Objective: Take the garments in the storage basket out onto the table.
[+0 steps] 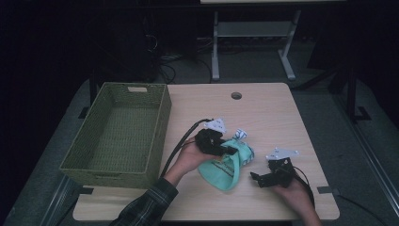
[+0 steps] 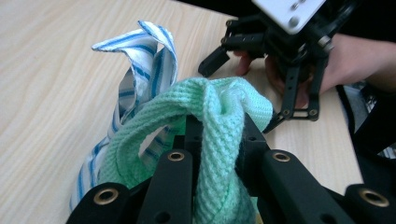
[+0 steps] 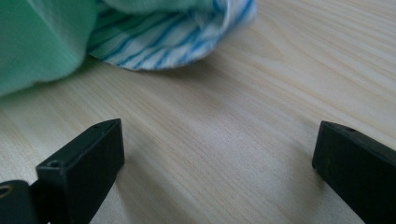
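While left tongs [image 2: 219, 140] clamp green bag [image 1: 226, 165] strap only, bag on desk [image 1: 263, 113] right of basket [image 1: 120, 132]; striped cloth [image 2: 144, 70] loose, may spill on lift. Right tongs [image 3: 215, 158] apart, empty, beside bag.

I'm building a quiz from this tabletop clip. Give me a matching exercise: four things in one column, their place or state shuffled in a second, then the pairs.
1. left gripper
2. right gripper
3. woven basket
4. striped cloth

a. stands at the table's left edge
b. jaws apart over bare wood
c. shut on the green bag's strap
d. pokes out of the green bag

Pairs: 1-c, 2-b, 3-a, 4-d
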Tool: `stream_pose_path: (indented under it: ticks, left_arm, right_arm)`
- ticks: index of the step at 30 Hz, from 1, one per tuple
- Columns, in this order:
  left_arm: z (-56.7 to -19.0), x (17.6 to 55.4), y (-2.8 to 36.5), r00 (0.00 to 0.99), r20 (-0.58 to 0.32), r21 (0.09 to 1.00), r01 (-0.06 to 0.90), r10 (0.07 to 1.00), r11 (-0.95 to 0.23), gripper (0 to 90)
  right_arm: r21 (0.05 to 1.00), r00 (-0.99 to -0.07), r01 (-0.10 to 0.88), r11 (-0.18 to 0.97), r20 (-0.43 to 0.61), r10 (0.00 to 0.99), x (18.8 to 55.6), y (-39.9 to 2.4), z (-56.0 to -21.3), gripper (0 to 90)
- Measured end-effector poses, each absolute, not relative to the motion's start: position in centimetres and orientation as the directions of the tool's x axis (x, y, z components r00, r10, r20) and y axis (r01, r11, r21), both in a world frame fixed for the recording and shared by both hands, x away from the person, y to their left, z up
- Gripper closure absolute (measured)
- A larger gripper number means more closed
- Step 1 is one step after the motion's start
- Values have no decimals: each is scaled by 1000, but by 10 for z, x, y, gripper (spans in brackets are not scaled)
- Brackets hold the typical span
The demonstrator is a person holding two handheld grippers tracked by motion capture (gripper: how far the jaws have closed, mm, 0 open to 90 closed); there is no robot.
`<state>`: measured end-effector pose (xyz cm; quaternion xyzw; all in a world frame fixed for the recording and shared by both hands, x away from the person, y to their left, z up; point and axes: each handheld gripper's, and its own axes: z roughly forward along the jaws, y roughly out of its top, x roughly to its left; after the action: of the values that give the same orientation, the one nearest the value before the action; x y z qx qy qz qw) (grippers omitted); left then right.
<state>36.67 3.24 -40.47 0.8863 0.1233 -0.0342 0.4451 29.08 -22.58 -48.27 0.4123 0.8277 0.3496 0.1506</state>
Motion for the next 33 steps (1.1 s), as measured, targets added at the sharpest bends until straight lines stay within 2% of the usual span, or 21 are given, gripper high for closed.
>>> stream_pose_path:
  ticks: [24,26,33]
  left_arm:
    - [-454,365,8,969,-158,677,247,191,-693,759]
    - [-452,365,9,968,-162,678,249,189,-692,726]
    - [-440,365,17,965,-157,700,258,209,-666,498]
  right_arm:
    - [702,-615,578,416,39,788,291,-226,-483,20]
    - [702,-615,578,415,40,788,291,-226,-483,20]
    - [703,-616,576,417,38,787,291,-226,-483,20]
